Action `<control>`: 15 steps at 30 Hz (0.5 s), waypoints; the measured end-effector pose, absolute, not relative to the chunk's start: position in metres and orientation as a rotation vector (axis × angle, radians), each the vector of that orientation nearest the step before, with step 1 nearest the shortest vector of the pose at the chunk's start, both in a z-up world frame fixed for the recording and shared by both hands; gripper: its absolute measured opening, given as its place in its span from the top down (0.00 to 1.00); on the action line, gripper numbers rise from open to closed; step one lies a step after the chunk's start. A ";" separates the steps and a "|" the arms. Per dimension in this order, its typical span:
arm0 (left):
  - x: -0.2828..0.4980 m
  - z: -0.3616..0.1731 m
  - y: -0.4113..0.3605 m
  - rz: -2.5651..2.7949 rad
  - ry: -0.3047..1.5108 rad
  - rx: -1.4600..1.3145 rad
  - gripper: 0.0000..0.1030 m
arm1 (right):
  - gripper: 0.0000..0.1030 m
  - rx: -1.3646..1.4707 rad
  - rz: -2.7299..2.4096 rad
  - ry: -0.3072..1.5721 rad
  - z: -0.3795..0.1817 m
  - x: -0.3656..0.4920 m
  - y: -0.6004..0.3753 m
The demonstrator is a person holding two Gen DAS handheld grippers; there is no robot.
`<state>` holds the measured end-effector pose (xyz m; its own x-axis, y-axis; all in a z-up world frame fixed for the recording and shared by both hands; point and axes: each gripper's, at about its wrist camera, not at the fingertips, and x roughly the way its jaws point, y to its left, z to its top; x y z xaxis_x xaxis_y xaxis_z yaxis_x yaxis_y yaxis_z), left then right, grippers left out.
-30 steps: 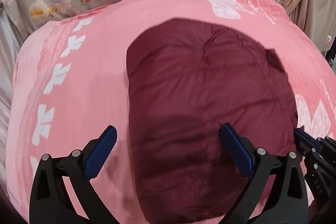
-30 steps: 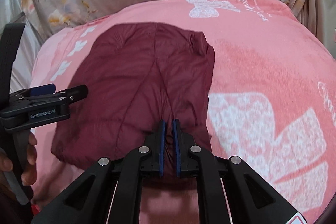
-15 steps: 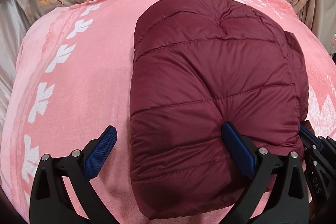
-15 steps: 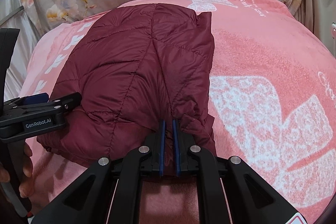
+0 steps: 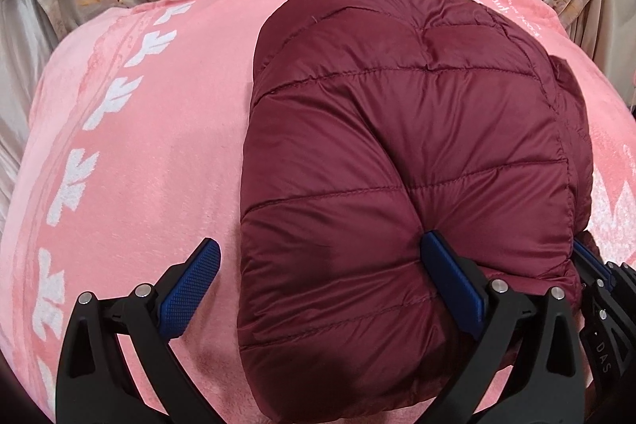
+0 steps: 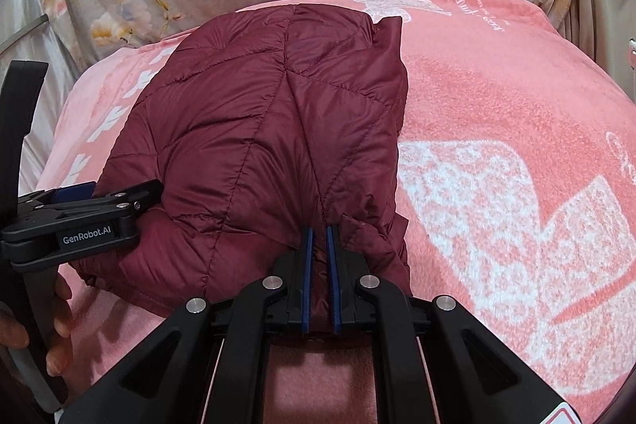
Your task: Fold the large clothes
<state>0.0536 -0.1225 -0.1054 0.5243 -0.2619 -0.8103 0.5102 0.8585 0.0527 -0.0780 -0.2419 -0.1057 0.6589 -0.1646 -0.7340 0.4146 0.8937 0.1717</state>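
While right gripper (image 6: 318,245) pinches jacket (image 5: 417,165) hem | left gripper (image 5: 326,265) wide, straddling jacket

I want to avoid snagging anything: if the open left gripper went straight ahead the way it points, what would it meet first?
Probably the maroon puffer jacket: the left gripper already straddles its near-left edge, one finger pressing into the padding. Depth is uncertain.

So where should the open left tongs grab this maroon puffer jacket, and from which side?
Take the puffy near-left edge of the jacket, coming in low from the near side. The left tongs already straddle that rounded edge, and the right tongs pinch the near hem beside it.
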 end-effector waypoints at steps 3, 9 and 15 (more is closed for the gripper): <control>0.063 -0.101 -0.112 -0.515 0.973 0.234 0.04 | 0.93 0.386 -0.306 0.817 -0.099 -0.080 -0.250; 0.079 -0.070 -0.091 -0.511 0.939 0.183 0.05 | 0.71 0.524 -0.263 0.764 -0.067 -0.087 -0.281; 0.125 -0.059 -0.088 -0.566 1.018 0.025 0.05 | 0.50 0.591 -0.297 0.718 -0.054 -0.065 -0.320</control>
<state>0.1246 -0.0877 -0.0593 0.3953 -0.4353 -0.8089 0.4577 0.8568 -0.2375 -0.0652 -0.3200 -0.0541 0.7214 -0.0562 -0.6902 0.4479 0.7980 0.4033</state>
